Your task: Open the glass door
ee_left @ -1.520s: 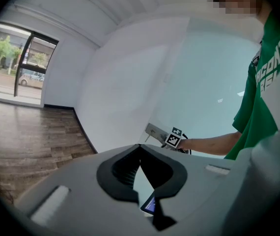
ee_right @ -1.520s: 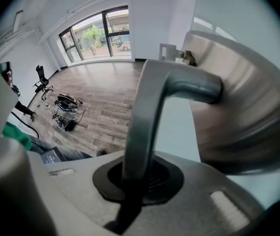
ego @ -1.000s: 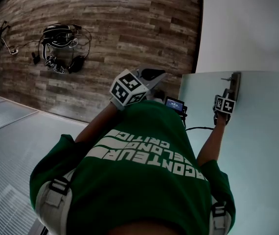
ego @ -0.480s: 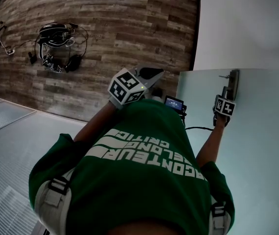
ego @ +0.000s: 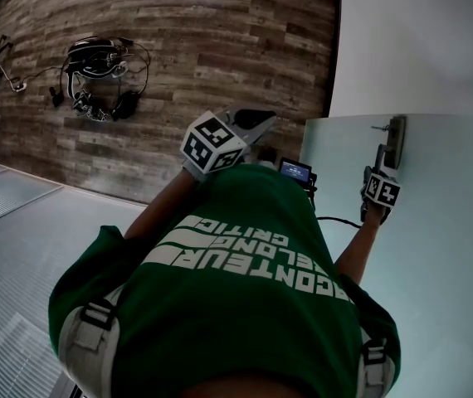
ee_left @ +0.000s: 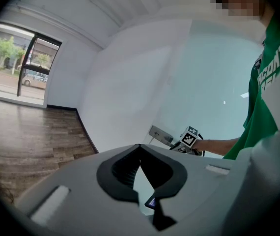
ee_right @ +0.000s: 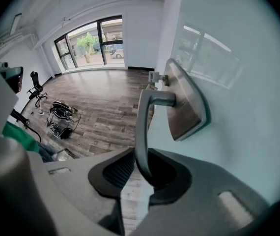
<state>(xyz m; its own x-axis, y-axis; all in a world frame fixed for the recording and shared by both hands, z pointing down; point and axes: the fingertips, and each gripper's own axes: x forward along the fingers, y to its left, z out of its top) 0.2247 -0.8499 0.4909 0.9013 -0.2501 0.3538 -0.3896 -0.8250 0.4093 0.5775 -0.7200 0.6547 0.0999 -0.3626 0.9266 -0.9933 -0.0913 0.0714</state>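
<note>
**Q:** Where is the glass door in the head view?

**A:** The glass door [ego: 436,247] fills the lower right, beside a white wall [ego: 419,31]. The right gripper [ego: 379,168] is at the lever handle [ego: 383,152], close to the door's upper edge in this view. How its jaws stand cannot be read from here. The left gripper [ego: 257,123] is held well apart from the door, above the person's green shirt [ego: 245,280]. A heap of black gear [ego: 99,77] lies on the wooden floor [ego: 220,40] behind.

**Q:** What does the right gripper view add?

**A:** It shows the jaws. They stand apart and have just been opening. The lever handle runs down between the pads, which do not clamp it. The handle's metal mounting plate [ee_right: 186,107] is fixed to the pale green glass. Only this view shows an office chair [ee_right: 36,95] by the far wall.

**Q:** And the left gripper view?

**A:** Its jaws are together at the tips, with nothing between them. Beyond them it shows the right gripper side-on at the handle, with the person's forearm level behind it. No other view gives this angle. A window [ee_left: 24,65] with dark frames stands at the far left.
</note>
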